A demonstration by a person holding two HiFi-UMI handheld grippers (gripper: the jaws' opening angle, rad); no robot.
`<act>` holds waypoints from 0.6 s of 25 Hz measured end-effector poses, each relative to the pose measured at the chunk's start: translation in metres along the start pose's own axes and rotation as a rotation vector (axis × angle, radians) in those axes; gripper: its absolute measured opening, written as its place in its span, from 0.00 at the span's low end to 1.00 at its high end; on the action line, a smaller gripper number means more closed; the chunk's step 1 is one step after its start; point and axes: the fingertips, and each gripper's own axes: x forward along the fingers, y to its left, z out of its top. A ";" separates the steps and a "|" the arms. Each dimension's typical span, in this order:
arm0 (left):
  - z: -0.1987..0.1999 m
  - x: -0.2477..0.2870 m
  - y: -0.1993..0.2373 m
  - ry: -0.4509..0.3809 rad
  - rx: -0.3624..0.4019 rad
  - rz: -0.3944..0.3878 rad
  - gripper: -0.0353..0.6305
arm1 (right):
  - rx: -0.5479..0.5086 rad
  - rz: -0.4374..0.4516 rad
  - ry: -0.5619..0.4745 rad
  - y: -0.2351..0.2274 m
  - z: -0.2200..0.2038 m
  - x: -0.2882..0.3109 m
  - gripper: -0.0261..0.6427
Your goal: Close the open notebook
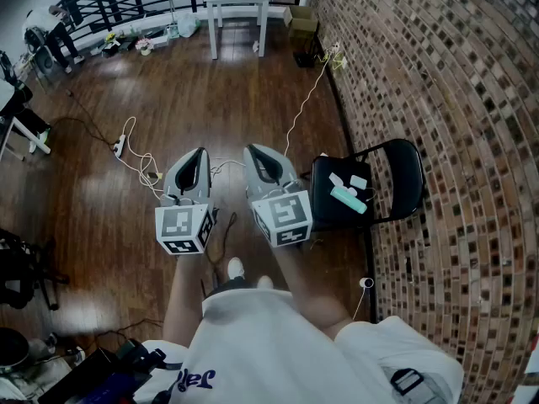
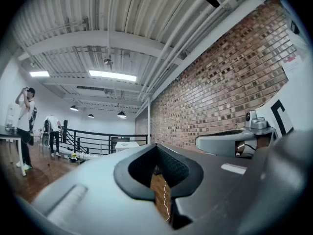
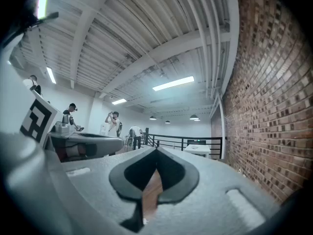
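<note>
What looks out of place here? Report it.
Loose white cables sprawl across the floor, one from the power strip, another toward the brick wall: a likely trip hazard. Nothing looks spilled or broken.

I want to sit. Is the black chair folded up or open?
Open: the black chair stands unfolded, seat flat, with small things lying on it.

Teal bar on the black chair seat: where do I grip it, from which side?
I'd take the teal bar mid-length, jaws across its narrow width, from above on the seat's open side; the chair backrest blocks the wall side. It lies flat and slanted, white pieces close by its far end. The right gripper is nearer but shut; open it first.
</note>
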 end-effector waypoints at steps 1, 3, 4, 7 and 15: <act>0.000 0.001 0.005 0.000 -0.001 0.001 0.08 | -0.004 0.001 -0.002 0.002 0.001 0.005 0.03; 0.001 0.006 0.020 0.000 -0.001 0.003 0.08 | -0.009 0.002 -0.008 0.006 0.004 0.019 0.03; 0.001 0.009 0.031 0.000 0.000 0.003 0.08 | -0.009 0.000 -0.010 0.008 0.006 0.029 0.03; 0.001 0.020 0.067 -0.002 0.002 0.007 0.08 | -0.009 -0.005 -0.012 0.017 0.011 0.062 0.03; -0.008 0.040 0.101 0.003 -0.053 -0.032 0.08 | -0.016 -0.002 0.028 0.032 -0.002 0.097 0.03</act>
